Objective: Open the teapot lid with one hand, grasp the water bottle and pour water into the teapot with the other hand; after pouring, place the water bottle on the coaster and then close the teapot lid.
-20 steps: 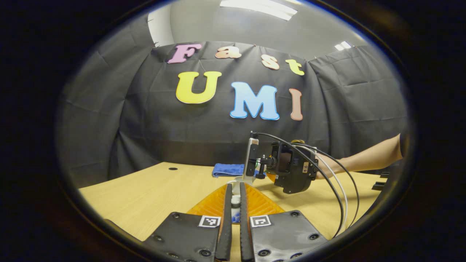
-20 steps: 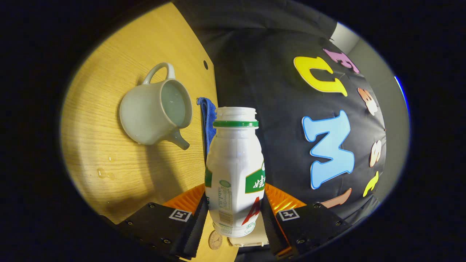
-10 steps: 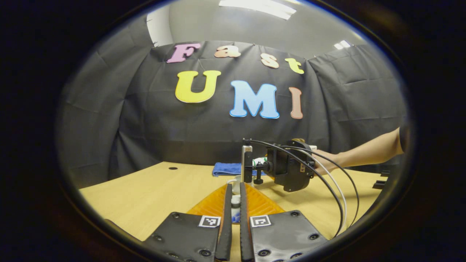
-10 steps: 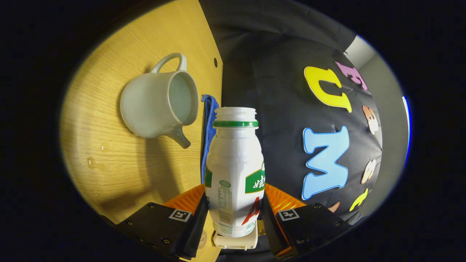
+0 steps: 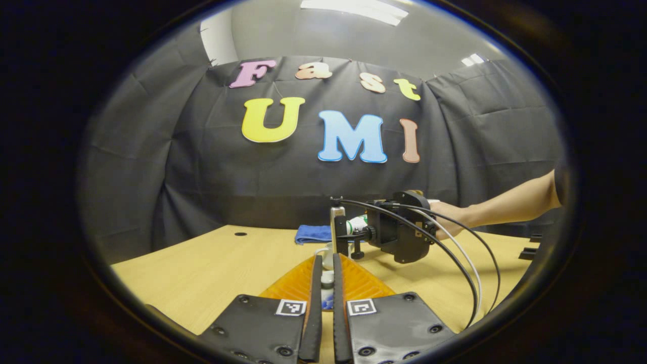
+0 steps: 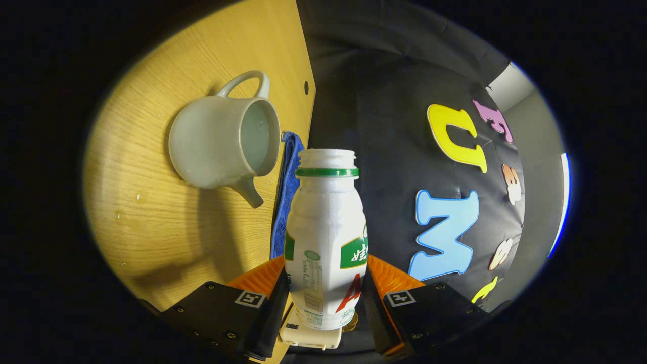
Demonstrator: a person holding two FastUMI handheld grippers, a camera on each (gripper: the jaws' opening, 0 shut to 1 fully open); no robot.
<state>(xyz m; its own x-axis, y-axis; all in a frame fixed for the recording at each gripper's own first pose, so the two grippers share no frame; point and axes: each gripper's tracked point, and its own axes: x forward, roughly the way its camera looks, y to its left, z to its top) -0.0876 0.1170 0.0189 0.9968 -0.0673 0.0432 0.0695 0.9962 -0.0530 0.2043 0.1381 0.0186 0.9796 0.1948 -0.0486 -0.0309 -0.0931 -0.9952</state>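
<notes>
With the bottle (image 6: 326, 237) clamped between the right gripper (image 6: 323, 303) jaws, neck open, pouring looks finished or nearly so. Teapot (image 6: 225, 144) sits on the table (image 6: 151, 227) ahead-left of those jaws, uncovered, water inside, droplets beside it. Left gripper (image 5: 323, 298) jaws nearly closed on a small pale piece, probably the lid (image 5: 327, 278). Left to do: bottle onto coaster, lid back on.

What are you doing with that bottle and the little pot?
A person is pouring water. The right gripper squeezes an open white water bottle, held away from the open teapot on the wooden table. The left gripper pinches the teapot lid, held off the pot. A blue cloth lies nearby.
</notes>
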